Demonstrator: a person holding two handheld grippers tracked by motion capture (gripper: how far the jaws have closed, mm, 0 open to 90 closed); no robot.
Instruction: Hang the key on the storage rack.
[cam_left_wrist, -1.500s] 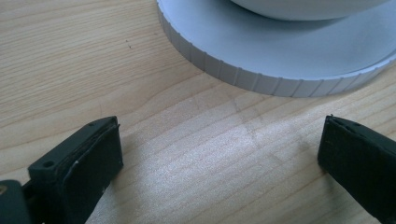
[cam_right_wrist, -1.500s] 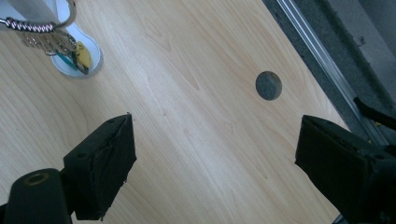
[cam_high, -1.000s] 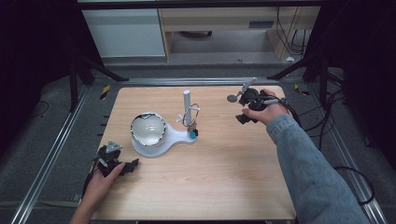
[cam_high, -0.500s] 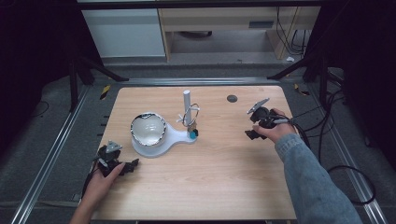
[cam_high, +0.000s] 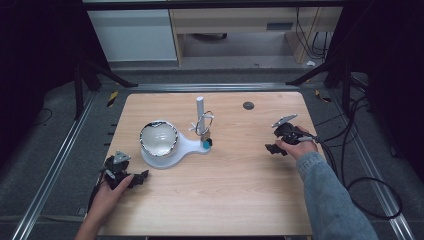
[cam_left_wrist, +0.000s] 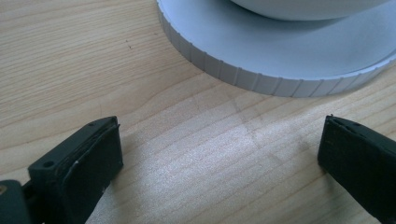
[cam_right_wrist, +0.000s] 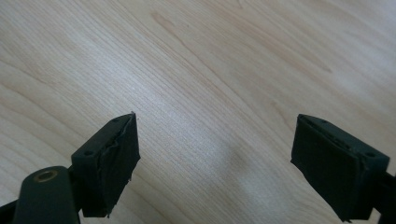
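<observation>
step: both tongs parked, task looks finished
left tongs (cam_high: 134, 179): released, near white stand (cam_high: 167, 152)
right tongs (cam_high: 272, 141): released, well right of stand
next: nothing to grasp

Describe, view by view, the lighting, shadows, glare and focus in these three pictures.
High view: the wooden table is evenly lit, the floor around it dark, the picture slightly soft. Left gripper view: the white base is sharp, its shadow faint on the wood, the near black pads soft. Right gripper view: a pale sheen lies across the grain, a faint shadow smudge between the open jaws.
</observation>
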